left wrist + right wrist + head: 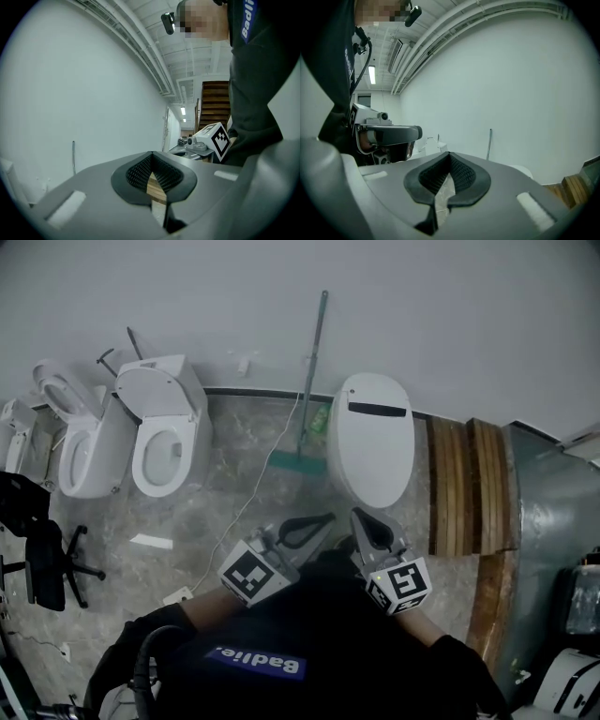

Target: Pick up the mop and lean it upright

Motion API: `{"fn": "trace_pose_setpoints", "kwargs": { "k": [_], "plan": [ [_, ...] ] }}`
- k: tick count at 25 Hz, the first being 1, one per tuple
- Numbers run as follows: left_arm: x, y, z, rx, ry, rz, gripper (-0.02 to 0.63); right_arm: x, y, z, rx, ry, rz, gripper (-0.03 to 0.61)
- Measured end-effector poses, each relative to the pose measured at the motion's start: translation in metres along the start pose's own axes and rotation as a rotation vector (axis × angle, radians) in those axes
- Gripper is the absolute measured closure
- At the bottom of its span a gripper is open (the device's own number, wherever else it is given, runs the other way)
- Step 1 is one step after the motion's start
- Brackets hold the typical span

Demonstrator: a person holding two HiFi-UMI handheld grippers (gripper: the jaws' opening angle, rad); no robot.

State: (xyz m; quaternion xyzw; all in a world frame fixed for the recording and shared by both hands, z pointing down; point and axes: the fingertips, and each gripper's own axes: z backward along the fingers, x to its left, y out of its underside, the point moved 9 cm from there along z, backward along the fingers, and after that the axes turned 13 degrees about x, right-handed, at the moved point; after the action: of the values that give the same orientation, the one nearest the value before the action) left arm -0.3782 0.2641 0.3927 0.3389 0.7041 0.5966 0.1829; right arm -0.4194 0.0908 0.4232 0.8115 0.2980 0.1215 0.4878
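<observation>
The mop (312, 381) leans upright against the white wall, its green handle rising from the teal head (296, 463) on the floor between two toilets. Its handle shows as a thin pole (73, 157) in the left gripper view and again as the pole (489, 143) in the right gripper view. Both grippers are held close to the person's chest, well short of the mop. My left gripper (322, 519) is shut with nothing in it, tips meeting (151, 155). My right gripper (360, 517) is also shut and empty (449, 155).
A closed white toilet (373, 437) stands right of the mop head, and open toilets (161, 432) stand to its left. Wooden planks (469, 484) lie at the right. A black office chair (42, 549) is at the far left. A white cable (253, 493) and paper scraps (150, 541) lie on the floor.
</observation>
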Motion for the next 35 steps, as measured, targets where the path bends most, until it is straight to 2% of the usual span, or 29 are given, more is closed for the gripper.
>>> {"fn": "trace_pose_setpoints", "kwargs": {
  "k": [5, 11, 19, 24, 35],
  "plan": [
    [-0.014, -0.004, -0.006, -0.008, -0.008, -0.032, 0.594, -0.003, 0.000, 0.013, -0.013, -0.001, 0.015, 0.575],
    [-0.038, -0.019, -0.040, 0.012, -0.032, -0.064, 0.594, -0.036, 0.000, 0.038, -0.051, -0.015, 0.037, 0.575],
    [-0.062, -0.026, -0.087, 0.087, -0.069, -0.091, 0.594, -0.080, 0.015, 0.061, -0.077, -0.063, 0.004, 0.575],
    [-0.070, -0.028, -0.093, 0.103, -0.077, -0.095, 0.594, -0.082, 0.017, 0.061, -0.080, -0.100, 0.016, 0.575],
    [-0.068, -0.028, -0.086, 0.097, -0.086, -0.102, 0.594, -0.078, 0.015, 0.058, -0.089, -0.108, 0.021, 0.575]
  ]
}}
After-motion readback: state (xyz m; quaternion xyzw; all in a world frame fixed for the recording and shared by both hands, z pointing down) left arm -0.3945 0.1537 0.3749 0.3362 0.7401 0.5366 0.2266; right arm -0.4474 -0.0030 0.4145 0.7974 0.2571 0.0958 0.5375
